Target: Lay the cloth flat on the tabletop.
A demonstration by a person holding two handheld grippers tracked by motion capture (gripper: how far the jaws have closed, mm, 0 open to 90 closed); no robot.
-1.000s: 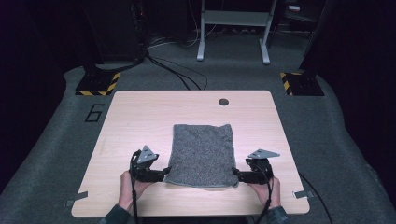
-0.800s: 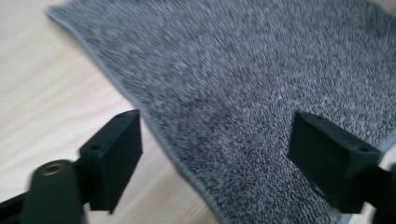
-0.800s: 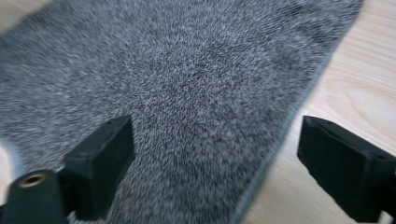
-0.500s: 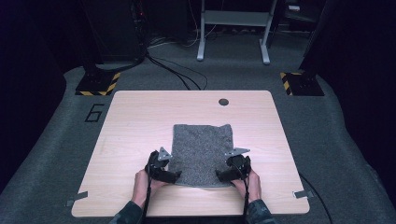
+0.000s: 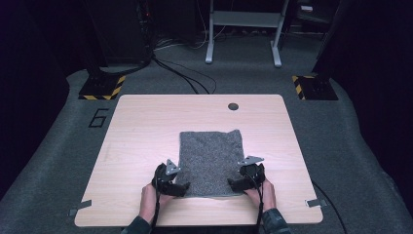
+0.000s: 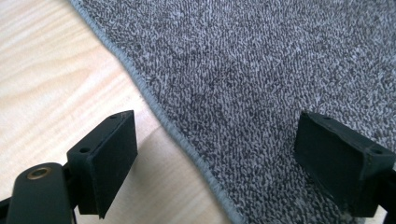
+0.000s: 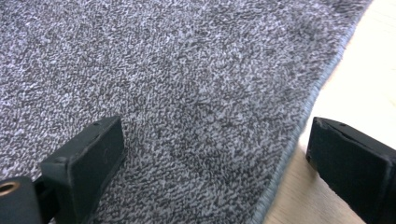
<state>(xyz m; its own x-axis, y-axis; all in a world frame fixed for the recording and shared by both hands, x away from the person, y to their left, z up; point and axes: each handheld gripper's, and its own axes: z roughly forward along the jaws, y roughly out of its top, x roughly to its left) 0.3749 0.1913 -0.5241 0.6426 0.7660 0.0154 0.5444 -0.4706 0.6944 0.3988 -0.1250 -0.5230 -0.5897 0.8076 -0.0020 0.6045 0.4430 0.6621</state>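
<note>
From above, we see a grey towel (image 5: pixel 210 162) lying flat near the middle of the desk (image 5: pixel 141 126), its long axis running from the near edge toward the far edge. Our left tool (image 5: pixel 179 188) sits at the towel's near left corner and our right tool (image 5: pixel 234 185) at its near right corner, each equally close.

In the left gripper view, the jaws are spread and have just been opening; the towel's hemmed edge (image 6: pixel 177 135) runs between them, unpinched.

In the right gripper view, the jaws likewise stand apart, just opened, straddling the towel's other side edge (image 7: pixel 299 121).
</note>
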